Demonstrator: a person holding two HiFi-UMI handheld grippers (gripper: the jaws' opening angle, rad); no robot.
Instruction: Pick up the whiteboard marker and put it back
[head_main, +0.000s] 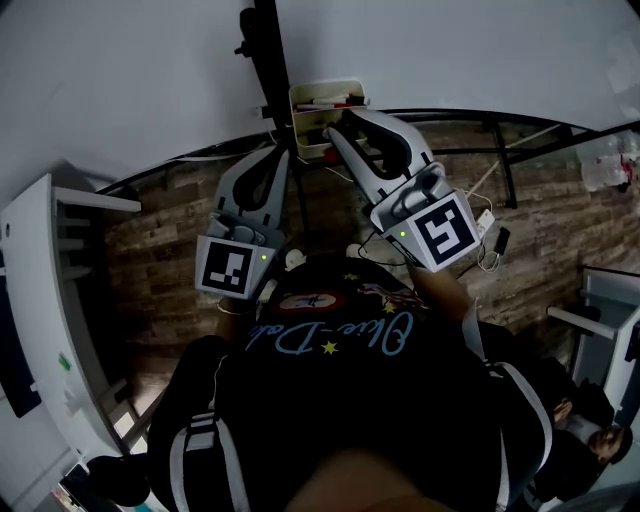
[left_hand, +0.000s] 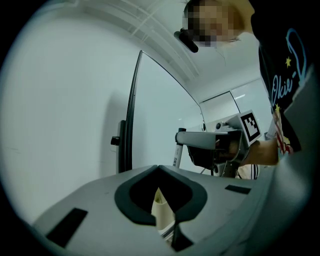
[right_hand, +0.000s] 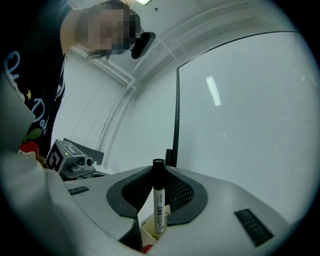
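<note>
Right gripper (right_hand: 159, 170): clamped on one whiteboard marker (right_hand: 158, 200), held upright, black cap on top, lower end at the mouth of the cream holder (right_hand: 146, 229); touching it or not, impossible to tell. Just behind the marker, one dark upright frame strip (right_hand: 176, 115) edging the whiteboard (right_hand: 240, 100); wide bare board to the strip's right, plain wall to its left. Left gripper (left_hand: 159, 169): jaws closed together, gripping nothing, same holder showing below them. In the head view, both grippers raised side by side and apart, tips near the holder, the right one nearer. Count: two grippers, one held marker, one holder, one board; red pens (head_main: 325, 103) inside the holder, number unclear.
</note>
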